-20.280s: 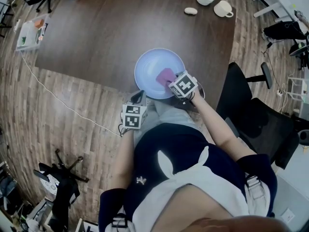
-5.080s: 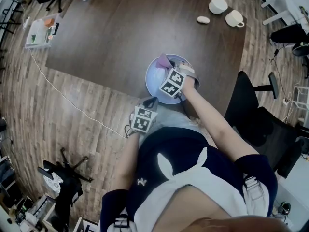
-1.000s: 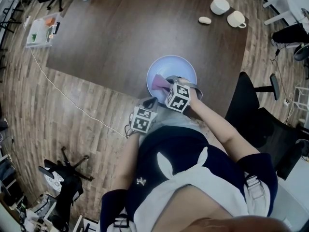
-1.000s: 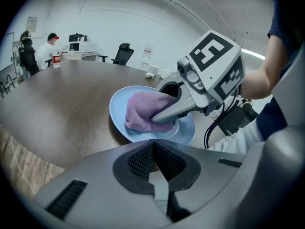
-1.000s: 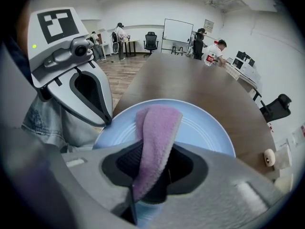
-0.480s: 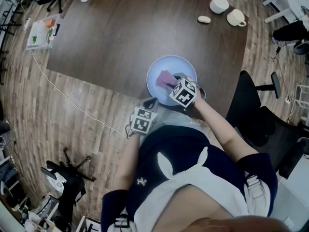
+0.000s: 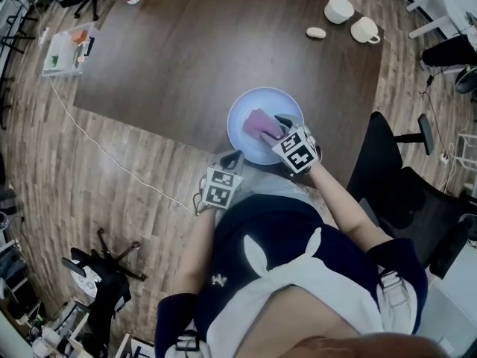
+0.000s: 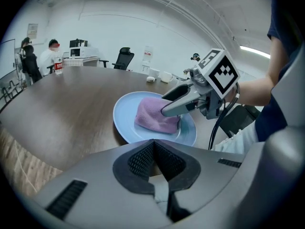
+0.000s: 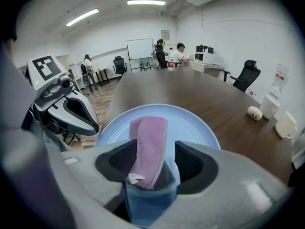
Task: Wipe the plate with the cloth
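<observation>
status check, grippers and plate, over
Right gripper shut on cloth, cloth down on plate. Left gripper shut, empty, held off the table edge. Nothing in the way.

Open worktop (image 7: 186, 58) stretches beyond the plate (image 7: 240, 114) to the cups (image 7: 338, 8). The left hand-held gripper (image 7: 231, 159) stands just beside the plate's near rim.
</observation>
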Motion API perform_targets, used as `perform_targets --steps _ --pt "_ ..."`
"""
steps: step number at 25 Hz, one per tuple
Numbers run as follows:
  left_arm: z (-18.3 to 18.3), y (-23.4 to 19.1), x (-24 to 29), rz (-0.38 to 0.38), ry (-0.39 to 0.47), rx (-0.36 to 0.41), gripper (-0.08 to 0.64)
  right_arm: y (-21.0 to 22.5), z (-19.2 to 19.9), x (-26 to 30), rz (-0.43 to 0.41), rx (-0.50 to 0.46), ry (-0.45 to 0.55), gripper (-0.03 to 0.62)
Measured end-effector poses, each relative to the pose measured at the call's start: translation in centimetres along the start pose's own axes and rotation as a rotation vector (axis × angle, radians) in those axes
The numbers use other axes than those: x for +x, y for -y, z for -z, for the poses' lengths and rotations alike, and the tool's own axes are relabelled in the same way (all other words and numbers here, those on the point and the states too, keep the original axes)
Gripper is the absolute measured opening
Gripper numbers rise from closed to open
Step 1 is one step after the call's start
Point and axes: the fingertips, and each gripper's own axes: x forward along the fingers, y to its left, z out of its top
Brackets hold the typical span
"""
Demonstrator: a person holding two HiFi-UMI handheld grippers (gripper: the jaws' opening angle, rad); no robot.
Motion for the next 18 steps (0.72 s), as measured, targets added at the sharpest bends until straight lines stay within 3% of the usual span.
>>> perform_targets --steps 6,9,11,14,18 --pt "-3.3 -0.5 -1.8 -0.033 0.104 -0.009 0.005 -0.7 -2.7 -4.0 0.151 -0.062 0.195 0.222" --pt "-5.2 0.0 -2.4 -0.034 0.162 -0.008 0.005 -2.4 -3.8 -5.6 0.166 -0.108 0.291 0.065" --pt "-6.3 0.5 -2.8 -0.031 0.195 -0.005 0.005 -3.6 -4.2 -6.2 0.155 -0.118 0.340 0.002" --pt "-6.9 1.4 -3.1 -0.026 0.220 0.004 0.005 -5.6 -4.2 -6.6 0.088 -0.095 0.386 0.000" --pt "-6.3 2.3 -3.4 -0.028 0.219 0.024 0.005 -6.3 -3.3 -6.5 -0.014 0.099 0.399 0.000"
